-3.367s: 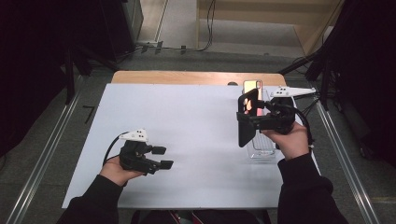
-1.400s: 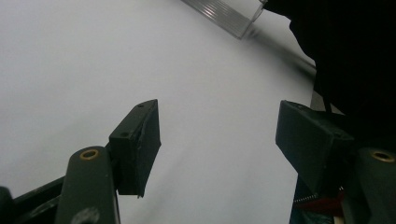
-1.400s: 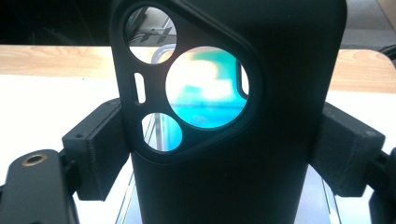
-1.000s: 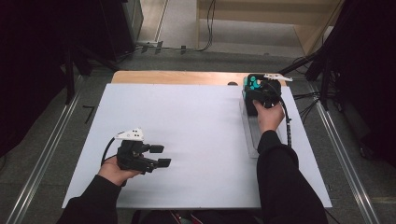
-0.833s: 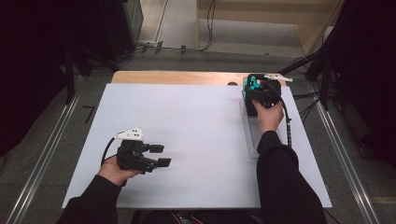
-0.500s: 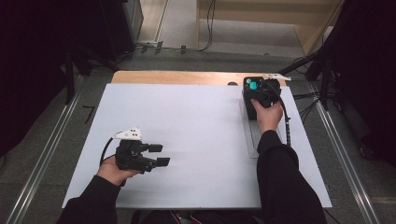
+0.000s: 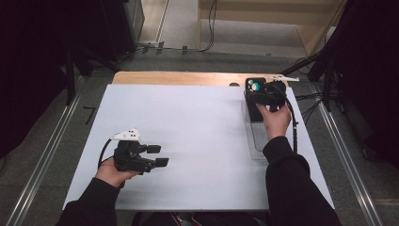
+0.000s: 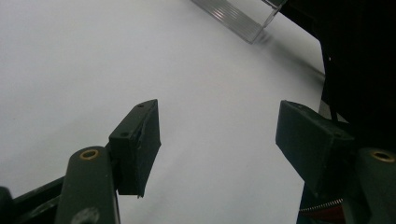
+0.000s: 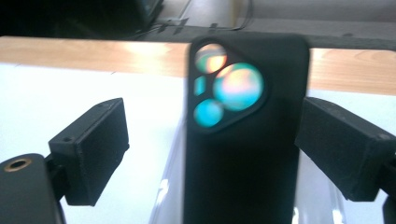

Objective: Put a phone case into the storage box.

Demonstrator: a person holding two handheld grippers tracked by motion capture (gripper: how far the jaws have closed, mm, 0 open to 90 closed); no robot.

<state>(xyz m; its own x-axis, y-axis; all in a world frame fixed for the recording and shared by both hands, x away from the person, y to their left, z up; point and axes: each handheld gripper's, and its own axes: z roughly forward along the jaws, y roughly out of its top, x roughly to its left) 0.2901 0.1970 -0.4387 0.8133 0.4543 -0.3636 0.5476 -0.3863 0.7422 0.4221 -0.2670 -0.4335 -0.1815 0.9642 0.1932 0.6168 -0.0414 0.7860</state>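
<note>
Jaws of the right gripper [image 9: 210, 154] stand spread, one to either side of a black phone case [image 9: 245, 130] that rises upright between them with a gap on the left side; on the right side the pad looks close to its edge, but whether it touches cannot be told. The case's long axis runs up and away from the jaws, its camera cut-out at the far end reflecting coloured light. From the high view the case sits at the far end of a clear stand [image 7: 256, 136] on the white table [image 7: 197, 127], under the right hand [image 7: 275, 120]. Closing would likely pinch it across its short width. The left gripper [image 7: 153, 155] is well apart from the case, spread over bare table, holding nothing.
</note>
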